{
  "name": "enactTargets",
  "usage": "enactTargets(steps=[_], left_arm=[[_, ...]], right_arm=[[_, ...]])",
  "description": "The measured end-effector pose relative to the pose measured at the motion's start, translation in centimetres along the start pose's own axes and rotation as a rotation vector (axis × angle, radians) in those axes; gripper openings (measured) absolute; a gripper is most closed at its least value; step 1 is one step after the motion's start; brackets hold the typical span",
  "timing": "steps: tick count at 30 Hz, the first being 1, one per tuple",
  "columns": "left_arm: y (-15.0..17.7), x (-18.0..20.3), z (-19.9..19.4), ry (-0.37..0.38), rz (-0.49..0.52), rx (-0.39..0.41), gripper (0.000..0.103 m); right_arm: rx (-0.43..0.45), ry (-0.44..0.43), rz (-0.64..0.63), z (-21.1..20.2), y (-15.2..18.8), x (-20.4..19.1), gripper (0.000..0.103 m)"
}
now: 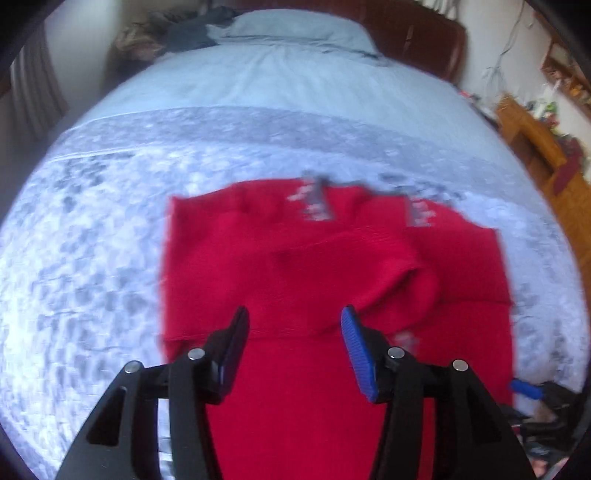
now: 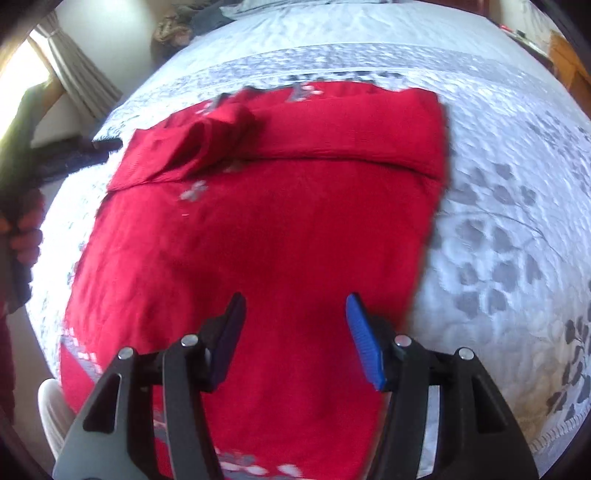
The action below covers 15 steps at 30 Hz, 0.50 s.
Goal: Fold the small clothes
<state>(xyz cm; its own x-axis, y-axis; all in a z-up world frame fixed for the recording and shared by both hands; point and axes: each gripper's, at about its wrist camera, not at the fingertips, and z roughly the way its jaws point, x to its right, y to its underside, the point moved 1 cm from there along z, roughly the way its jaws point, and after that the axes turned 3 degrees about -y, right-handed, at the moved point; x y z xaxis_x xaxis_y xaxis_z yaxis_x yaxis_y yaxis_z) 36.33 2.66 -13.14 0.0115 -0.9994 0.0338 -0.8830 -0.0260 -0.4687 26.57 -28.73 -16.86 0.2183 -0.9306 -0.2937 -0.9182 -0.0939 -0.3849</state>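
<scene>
A red knit sweater (image 1: 295,273) with grey and white pattern bands lies spread on the bed, its sleeves folded across the body. It also shows in the right wrist view (image 2: 258,229). My left gripper (image 1: 293,317) is open and empty, just above the sweater's lower middle, near the folded sleeve (image 1: 388,273). My right gripper (image 2: 295,304) is open and empty, above the sweater's lower part near its right edge. A folded sleeve (image 2: 195,147) lies at the upper left there.
The bed (image 1: 110,240) has a white and grey flowered quilt, seen too in the right wrist view (image 2: 498,221). A pillow (image 1: 295,26) lies at the head. Wooden furniture (image 1: 535,147) stands to the right. A curtain (image 2: 81,74) and window are at the left.
</scene>
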Motion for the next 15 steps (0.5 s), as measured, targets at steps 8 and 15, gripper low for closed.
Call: enactTargets(steps=[8, 15], left_arm=[[1.3, -4.8, 6.7, -0.049, -0.038, -0.159, 0.042], [0.6, -6.2, 4.4, -0.005, -0.044, -0.109, 0.042]], right_arm=[[-0.149, 0.065, -0.007, 4.7, -0.8, -2.0, 0.063], [-0.143, -0.017, -0.071, 3.2, -7.3, -8.4, 0.058]])
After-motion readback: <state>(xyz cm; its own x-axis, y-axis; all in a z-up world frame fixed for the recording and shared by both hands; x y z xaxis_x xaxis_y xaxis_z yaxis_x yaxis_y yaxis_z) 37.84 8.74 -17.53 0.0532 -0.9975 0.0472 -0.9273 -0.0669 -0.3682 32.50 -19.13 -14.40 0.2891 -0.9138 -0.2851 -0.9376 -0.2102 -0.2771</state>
